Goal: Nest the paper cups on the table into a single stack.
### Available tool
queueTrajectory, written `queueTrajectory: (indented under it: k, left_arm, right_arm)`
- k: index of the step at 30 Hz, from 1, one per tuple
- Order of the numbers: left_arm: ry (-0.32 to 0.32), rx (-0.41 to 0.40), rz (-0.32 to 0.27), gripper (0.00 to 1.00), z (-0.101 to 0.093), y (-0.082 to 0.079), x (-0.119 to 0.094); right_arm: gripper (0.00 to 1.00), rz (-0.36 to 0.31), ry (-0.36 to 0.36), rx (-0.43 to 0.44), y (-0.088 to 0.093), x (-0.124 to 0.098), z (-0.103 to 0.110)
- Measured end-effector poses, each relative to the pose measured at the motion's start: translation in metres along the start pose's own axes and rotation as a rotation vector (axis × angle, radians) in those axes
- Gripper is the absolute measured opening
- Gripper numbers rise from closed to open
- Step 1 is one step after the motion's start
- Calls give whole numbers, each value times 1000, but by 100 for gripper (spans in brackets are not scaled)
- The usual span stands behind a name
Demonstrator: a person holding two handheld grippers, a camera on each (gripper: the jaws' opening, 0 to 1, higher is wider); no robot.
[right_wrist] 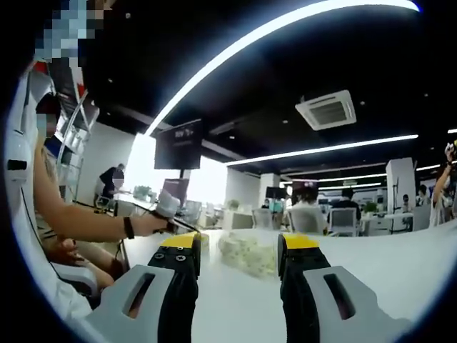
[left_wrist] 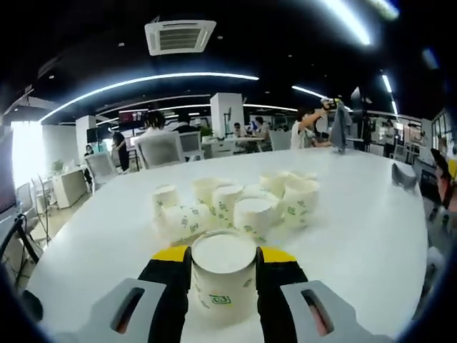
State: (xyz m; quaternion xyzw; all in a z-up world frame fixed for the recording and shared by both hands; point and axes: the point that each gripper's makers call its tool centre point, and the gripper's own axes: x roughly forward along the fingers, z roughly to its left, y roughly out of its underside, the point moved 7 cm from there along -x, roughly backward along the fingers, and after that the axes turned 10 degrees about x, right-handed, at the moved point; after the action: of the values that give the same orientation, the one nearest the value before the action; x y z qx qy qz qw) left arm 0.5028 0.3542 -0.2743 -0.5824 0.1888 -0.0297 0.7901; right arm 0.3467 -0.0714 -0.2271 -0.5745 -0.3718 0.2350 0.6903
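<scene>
Left claw [left_wrist: 223, 268] grips cup [left_wrist: 223, 275]; table [left_wrist: 357, 236] open rightward.

The left gripper [left_wrist: 224, 275] clamps a white paper cup [left_wrist: 223, 277] with green print between its yellow-tipped jaws, above a white tabletop [left_wrist: 357, 229]. Just beyond, a cluster of matching cups [left_wrist: 239, 204] sits, some upright, some lying on their sides.

White table [left_wrist: 371, 236] extends ahead of the left gripper [left_wrist: 224, 275]; clustered paper cups [left_wrist: 235, 204] rest on it beyond the jaws; some lie toppled.
</scene>
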Motion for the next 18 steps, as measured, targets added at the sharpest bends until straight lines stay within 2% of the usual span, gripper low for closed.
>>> queueTrajectory:
  k: [6,7,10,13,18]
  left_arm:
    - [83,-5,-67,38,-42,-19,-25]
    - [107,-10,-100,38,-56,-24,-32]
    - [144,6,-127,38,-80,-31,-45]
    - [201,-20,-173,38,-104,-42,-58]
    - [240,-18,-223,38,-130,-55,-77]
  right_arm:
    - [46,28,-44,25,15,13,12]
    - [46,32,-50,28,17,15,14]
    - [46,45,-68,40,24,19,19]
    - [46,65,-91,53,32,24,25]
    - [46,89,-125,80,44,30,37]
